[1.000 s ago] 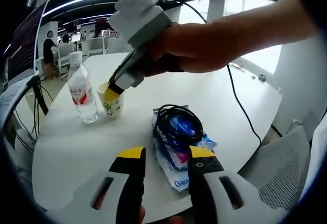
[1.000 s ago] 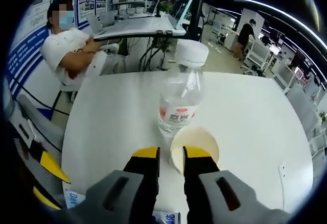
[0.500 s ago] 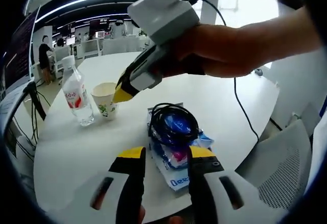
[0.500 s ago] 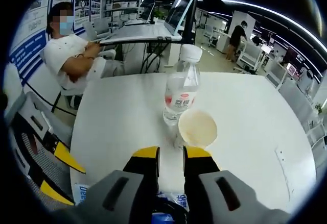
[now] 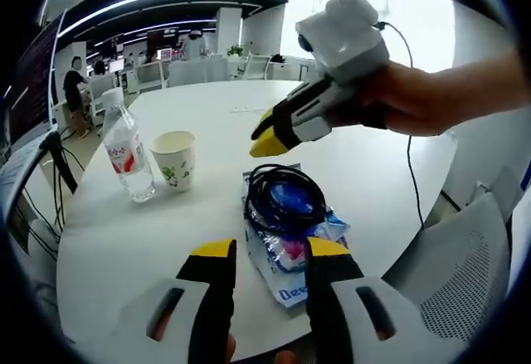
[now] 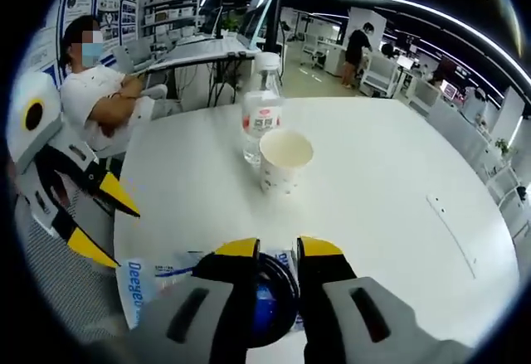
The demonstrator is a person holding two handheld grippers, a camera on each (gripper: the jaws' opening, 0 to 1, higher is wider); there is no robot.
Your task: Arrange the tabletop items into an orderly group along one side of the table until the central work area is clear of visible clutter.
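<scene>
I count one bottle (image 5: 127, 146), one cup (image 5: 175, 158), one cable coil (image 5: 284, 199) on one packet (image 5: 286, 273); my left gripper (image 5: 267, 252) and right gripper (image 6: 278, 251) both gape, empty.

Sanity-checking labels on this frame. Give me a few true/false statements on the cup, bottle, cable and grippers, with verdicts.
1. The paper cup stands upright beside the water bottle. True.
2. The right gripper is clamped on the paper cup. False: it hangs in the air above the table, holding nothing.
3. The coiled black cable lies on top of the blue and white packet. True.
4. The water bottle lies on its side. False: it stands upright with its white cap on.
5. The left gripper holds the cable. False: its jaws are open, with nothing between them, just short of the packet.
6. The cup looks empty from above in the right gripper view. True.
</scene>
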